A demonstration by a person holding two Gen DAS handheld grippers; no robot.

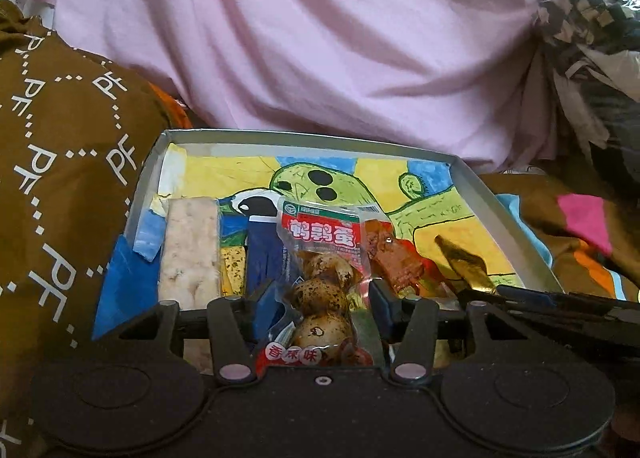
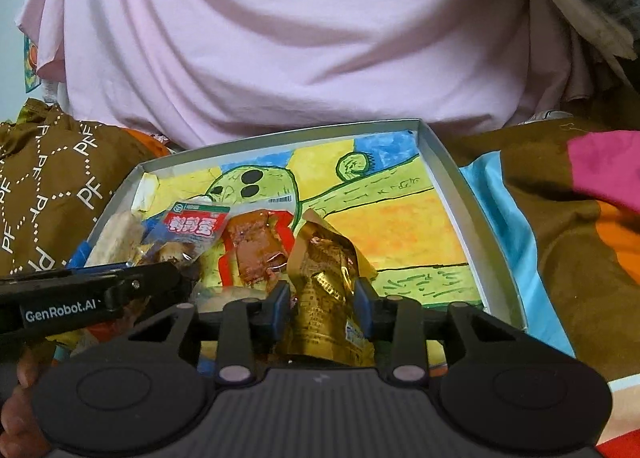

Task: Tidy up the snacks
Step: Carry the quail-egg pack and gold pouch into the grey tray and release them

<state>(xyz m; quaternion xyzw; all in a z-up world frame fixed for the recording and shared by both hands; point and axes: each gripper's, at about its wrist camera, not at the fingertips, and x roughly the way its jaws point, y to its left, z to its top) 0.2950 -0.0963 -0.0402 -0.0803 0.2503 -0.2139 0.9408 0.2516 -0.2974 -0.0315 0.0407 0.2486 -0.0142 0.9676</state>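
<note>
A shallow grey tray (image 1: pixel 304 136) lined with a cactus drawing holds the snacks. A quail egg packet (image 1: pixel 318 238) with a red label lies in it, between the fingers of my left gripper (image 1: pixel 324 298), which stand slightly apart from its sides, open. Left of it lie a blue packet (image 1: pixel 264 254) and a pale crumbly bar (image 1: pixel 192 250); a red-brown meat snack (image 1: pixel 392 254) lies to the right. In the right wrist view my right gripper (image 2: pixel 322 298) is shut on a gold foil packet (image 2: pixel 324 270) that stands low in the tray (image 2: pixel 280 133), beside the meat snack (image 2: pixel 256 246).
Pink cloth (image 1: pixel 320 37) rises right behind the tray. Brown fabric printed with letters (image 1: pixel 60 177) bulges at its left side, and a colourful blanket (image 2: pixel 580 217) lies on the right. The tray's right half (image 2: pixel 400 225) holds only the drawing. A hand (image 2: pixel 20 398) grips the left tool.
</note>
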